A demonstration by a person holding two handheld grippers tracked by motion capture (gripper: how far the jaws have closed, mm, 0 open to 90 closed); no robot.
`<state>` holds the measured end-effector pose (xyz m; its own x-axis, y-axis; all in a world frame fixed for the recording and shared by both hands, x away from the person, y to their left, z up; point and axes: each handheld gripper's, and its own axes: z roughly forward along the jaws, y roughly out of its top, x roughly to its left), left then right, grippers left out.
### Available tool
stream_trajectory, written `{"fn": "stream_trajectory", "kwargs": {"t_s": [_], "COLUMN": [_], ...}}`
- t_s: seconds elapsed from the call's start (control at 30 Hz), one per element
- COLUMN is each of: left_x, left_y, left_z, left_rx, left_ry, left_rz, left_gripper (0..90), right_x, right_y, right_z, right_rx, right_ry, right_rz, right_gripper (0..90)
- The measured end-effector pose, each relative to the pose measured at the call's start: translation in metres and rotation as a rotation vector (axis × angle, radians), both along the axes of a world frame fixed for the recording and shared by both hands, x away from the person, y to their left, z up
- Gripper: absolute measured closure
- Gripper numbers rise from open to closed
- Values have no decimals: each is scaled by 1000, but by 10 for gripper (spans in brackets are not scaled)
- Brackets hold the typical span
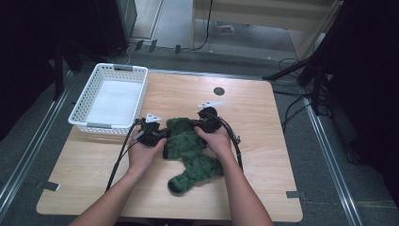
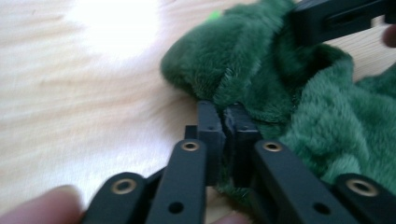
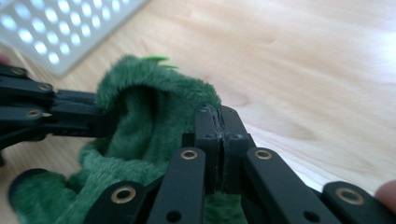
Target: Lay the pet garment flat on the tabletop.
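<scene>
Soft, floppy green fleece garment (image 1: 190, 150) mid-table, near white basket (image 1: 109, 99). Looks light, bunchy. Left gripper (image 2: 223, 122) and right gripper (image 3: 218, 122) both pinched shut on top edge; best grabbed there.

No text, label, brand or number can be read anywhere.

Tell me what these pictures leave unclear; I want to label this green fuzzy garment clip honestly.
- Garment type: the green fuzzy cloth lies bunched on the table; high view too small.
- Cloth under the left gripper: hidden by its own jaws, left gripper view.
- Basket: blurred, cut by the edge, right gripper view.
- Right gripper pinch depth: jaws cover it.
</scene>
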<state>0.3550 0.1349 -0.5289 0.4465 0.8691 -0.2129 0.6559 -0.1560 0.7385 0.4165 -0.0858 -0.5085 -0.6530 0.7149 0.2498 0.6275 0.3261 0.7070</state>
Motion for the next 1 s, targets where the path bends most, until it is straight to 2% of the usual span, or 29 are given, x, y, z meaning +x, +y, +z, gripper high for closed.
{"fn": "stream_trajectory", "kwargs": {"t_s": [0.07, 0.13, 0.2, 0.27, 0.3, 0.33, 0.4, 0.47, 0.5, 0.57, 0.6, 0.63, 0.7, 0.73, 0.77, 0.8, 0.83, 0.87, 0.93, 1.0], "left_x": [4, 10, 16, 21, 24, 26, 29, 30, 30, 29, 29, 30, 31, 31, 31, 31, 30, 29, 29, 29], "left_y": [0, 2, 5, 6, 7, 8, 10, 11, 11, 14, 14, 14, 12, 11, 10, 7, 3, 1, -2, -3], "left_z": [6, 14, 19, 22, 22, 21, 18, 14, 13, 11, 10, 9, 7, 8, 8, 9, 9, 9, 10, 8], "left_rx": [-8, -1, -30, -24, -39, -48, -62, -71, -74, -68, -67, -67, -42, -43, -36, -22, 10, 20, 18, 20], "left_ry": [-12, -38, -42, -43, -43, -35, -22, -2, 0, -1, 5, 10, 6, 8, 14, 11, -2, -8, -5, 8], "left_rz": [-18, -4, 4, 27, 40, 43, 47, 33, 37, 60, 67, 72, 85, 90, 85, 82, 67, 61, 37, 29], "left_gripper": [895, 899, 897, 889, 878, 850, 775, 685, 615, 544, 496, 483, 471, 468, 471, 474, 473, 474, 473, 470], "right_x": [-6, -12, -17, -20, -21, -22, -23, -24, -24, -25, -25, -23, -20, -16, -14, -11, -10, -8, -4, 3], "right_y": [-12, -25, -37, -47, -49, -54, -62, -71, -75, -77, -76, -73, -66, -58, -53, -45, -36, -27, -15, -4], "right_z": [5, 9, 11, 10, 9, 7, 5, 5, 6, 10, 13, 15, 18, 19, 19, 19, 18, 18, 17, 14], "right_rx": [57, 99, 90, 36, 11, -7, 11, 33, 65, 90, 102, 101, 87, 53, 20, -14, -45, -75, -98, -117], "right_ry": [-28, -61, -98, -130, -134, -134, -118, -96, -83, -85, -91, -96, -93, -85, -78, -83, -90, -95, -91, -72], "right_rz": [-19, -46, -82, -129, -149, -170, -188, -194, -180, -160, -150, -138, -123, -123, -119, -98, -74, -46, -3, 9], "right_gripper": [895, 900, 900, 900, 900, 900, 900, 854, 821, 760, 715, 669, 530, 448, 417, 394, 383, 376, 350, 369]}}
